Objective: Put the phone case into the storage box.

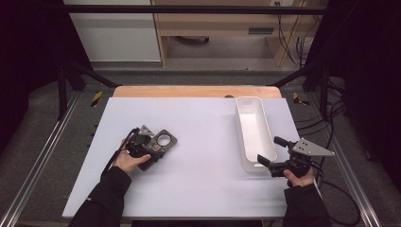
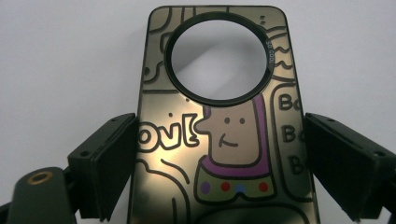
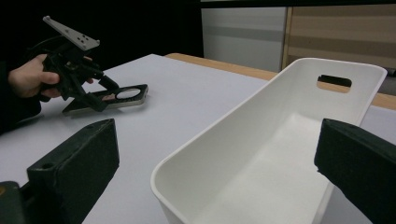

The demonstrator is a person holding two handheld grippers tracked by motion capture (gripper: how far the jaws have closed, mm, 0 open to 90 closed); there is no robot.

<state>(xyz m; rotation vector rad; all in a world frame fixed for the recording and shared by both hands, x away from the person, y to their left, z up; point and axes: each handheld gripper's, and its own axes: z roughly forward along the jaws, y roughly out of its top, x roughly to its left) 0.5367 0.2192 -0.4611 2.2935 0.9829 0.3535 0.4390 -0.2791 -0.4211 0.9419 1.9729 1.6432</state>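
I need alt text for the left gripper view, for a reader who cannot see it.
A glossy phone case with a cartoon figure and a large round camera hole lies on the white table. The left gripper has its two black jaws open, one on each side of the case.

One phone case (image 1: pixel 162 141) with a single round cutout lay on the one white table (image 1: pixel 198 184). One white bin (image 1: pixel 254 132) stood on it. Two hand-held grippers were there, left (image 1: pixel 152 150) and right (image 1: pixel 269 152).
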